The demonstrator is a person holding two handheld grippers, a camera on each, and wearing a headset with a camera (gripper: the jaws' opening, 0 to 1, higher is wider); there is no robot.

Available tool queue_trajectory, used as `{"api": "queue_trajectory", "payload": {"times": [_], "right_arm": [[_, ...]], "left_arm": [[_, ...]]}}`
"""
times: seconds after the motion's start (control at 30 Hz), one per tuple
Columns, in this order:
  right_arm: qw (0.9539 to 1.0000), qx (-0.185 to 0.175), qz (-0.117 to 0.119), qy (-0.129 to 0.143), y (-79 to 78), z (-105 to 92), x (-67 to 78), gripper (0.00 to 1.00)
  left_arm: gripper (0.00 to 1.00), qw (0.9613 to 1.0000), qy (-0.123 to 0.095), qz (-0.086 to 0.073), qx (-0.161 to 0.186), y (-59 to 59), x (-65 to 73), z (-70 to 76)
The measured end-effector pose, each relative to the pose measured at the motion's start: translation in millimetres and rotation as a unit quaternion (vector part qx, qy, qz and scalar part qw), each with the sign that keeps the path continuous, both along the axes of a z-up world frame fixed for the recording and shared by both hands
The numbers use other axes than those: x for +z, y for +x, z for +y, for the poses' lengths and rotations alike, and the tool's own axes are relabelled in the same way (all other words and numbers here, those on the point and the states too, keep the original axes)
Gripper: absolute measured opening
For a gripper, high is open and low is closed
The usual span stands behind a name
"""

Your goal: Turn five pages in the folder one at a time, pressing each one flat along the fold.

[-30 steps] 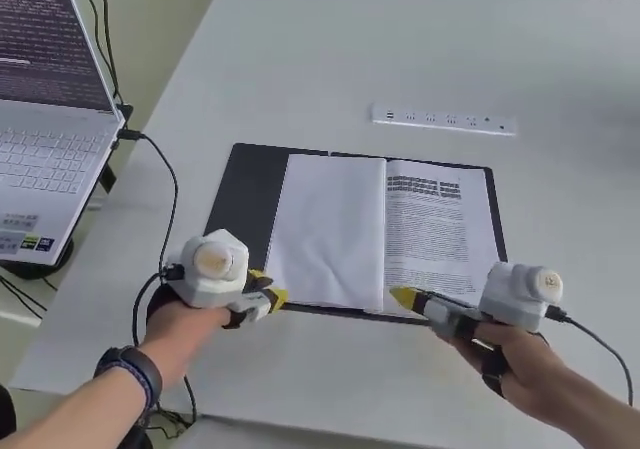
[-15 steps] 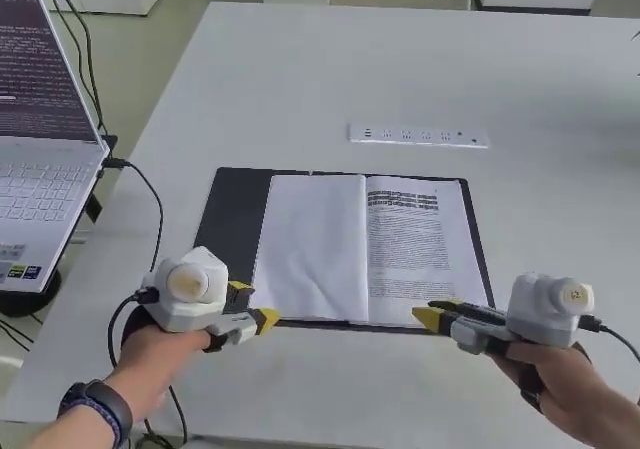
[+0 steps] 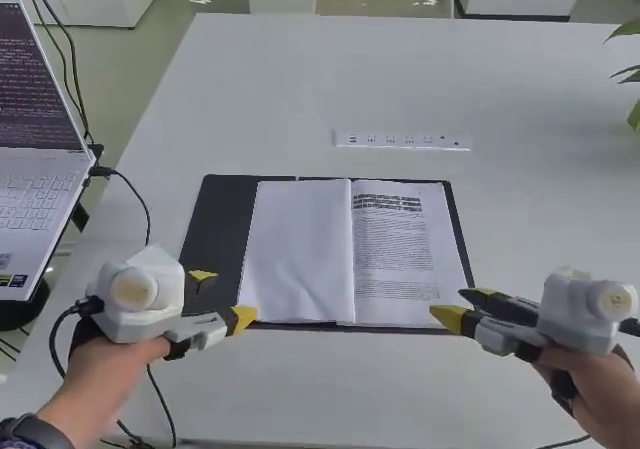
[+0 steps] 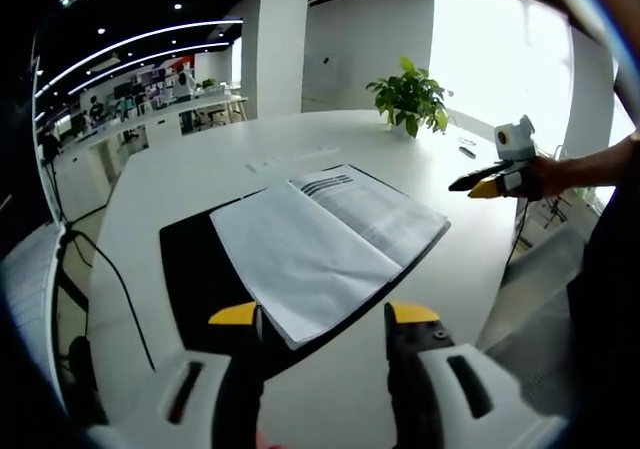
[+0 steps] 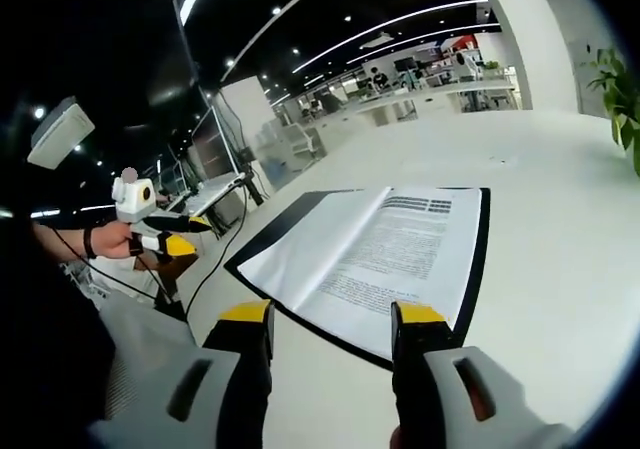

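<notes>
The black folder (image 3: 218, 237) lies open on the white table, with a blank white page (image 3: 300, 251) on the left and a printed page (image 3: 400, 249) on the right. Both pages lie flat. My left gripper (image 3: 222, 296) hovers at the folder's front left corner, open and empty. My right gripper (image 3: 465, 306) hovers just off the front right corner, also open and empty. The left gripper view has the folder (image 4: 330, 239) ahead of the left gripper (image 4: 322, 314) and the right gripper (image 4: 490, 181) beyond. From the right gripper (image 5: 333, 314), the folder (image 5: 380, 249) lies ahead.
An open laptop (image 3: 25, 159) sits at the table's left edge, with a black cable (image 3: 135, 197) running toward the left gripper. A white power strip (image 3: 400, 140) lies behind the folder. A potted plant (image 4: 410, 94) stands at the far end. The table's front edge is close.
Both grippers have drawn away from the folder's front edge, the left one leftward and the right one rightward. The head view has tilted up, showing more of the far table.
</notes>
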State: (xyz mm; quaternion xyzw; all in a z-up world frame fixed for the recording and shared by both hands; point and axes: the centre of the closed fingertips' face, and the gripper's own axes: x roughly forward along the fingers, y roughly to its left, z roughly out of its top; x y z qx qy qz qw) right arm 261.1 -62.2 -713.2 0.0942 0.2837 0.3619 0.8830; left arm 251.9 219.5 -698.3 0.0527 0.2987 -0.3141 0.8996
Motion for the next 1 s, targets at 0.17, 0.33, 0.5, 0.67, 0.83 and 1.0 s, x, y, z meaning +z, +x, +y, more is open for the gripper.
{"api": "queue_trajectory", "payload": {"times": [0.17, 0.33, 0.5, 0.67, 0.83, 1.0], "right_arm": [[0.9997, -0.017, -0.016, -0.003, -4.0, -13.9, 15.3, 0.53], [0.9995, -0.022, -0.022, -0.012, -11.3, -19.1, 20.4, 0.62], [0.9995, -0.022, -0.019, -0.016, -23.5, -20.9, 21.0, 0.69], [0.9991, -0.032, -0.019, -0.02, -31.7, -21.8, 19.1, 0.76], [0.9992, -0.033, -0.012, -0.019, -37.6, -22.4, 18.6, 0.81], [0.999, -0.033, -0.013, -0.027, -36.4, -29.8, 20.2, 0.87]], "left_arm": [[0.57, 0.9998, -0.007, -0.012, 0.015, -7.3, 20.3, 4.3], [0.68, 0.9987, -0.041, -0.014, 0.027, -13.3, 33.3, 5.1], [0.74, 0.9976, -0.048, -0.011, 0.048, -20.7, 34.7, 9.5], [0.77, 0.9974, -0.042, -0.004, 0.058, -24.1, 30.1, 11.9], [0.79, 0.9954, -0.048, -0.011, 0.082, -21.6, 34.3, 15.7], [0.8, 0.9939, -0.051, -0.017, 0.096, -23.1, 39.8, 16.2]]}}
